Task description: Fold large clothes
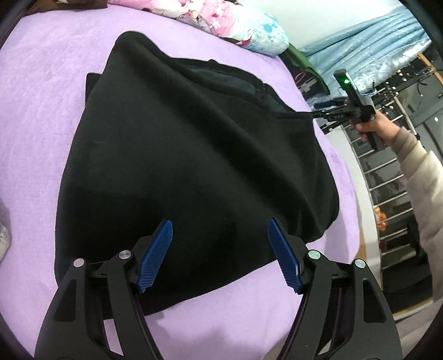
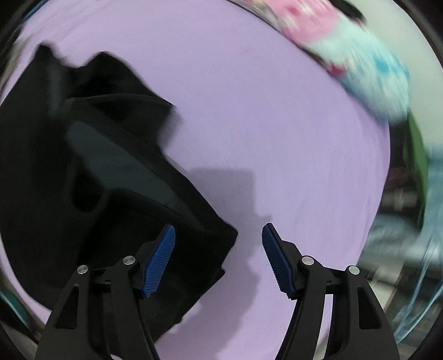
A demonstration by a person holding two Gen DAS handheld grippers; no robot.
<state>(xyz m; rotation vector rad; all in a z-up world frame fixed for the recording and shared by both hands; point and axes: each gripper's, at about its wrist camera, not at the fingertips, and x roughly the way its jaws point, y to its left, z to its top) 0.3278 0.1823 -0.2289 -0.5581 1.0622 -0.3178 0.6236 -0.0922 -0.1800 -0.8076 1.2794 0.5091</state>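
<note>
A large black garment (image 1: 182, 166) lies folded on the purple bedspread (image 1: 41, 116). My left gripper (image 1: 220, 231) is open and empty, its blue pads hovering over the garment's near edge. My right gripper (image 1: 329, 109) shows in the left wrist view at the garment's far right corner, held in a hand. In the blurred right wrist view the right gripper (image 2: 218, 235) is open and empty, with the garment (image 2: 83, 180) to its left and a corner reaching between the fingers.
A pink and blue floral pillow (image 1: 238, 25) lies at the bed's far edge. A metal rack (image 1: 387, 177) and a blue cover (image 1: 368, 47) stand past the bed on the right. The bedspread (image 2: 263, 110) shows bare right of the garment.
</note>
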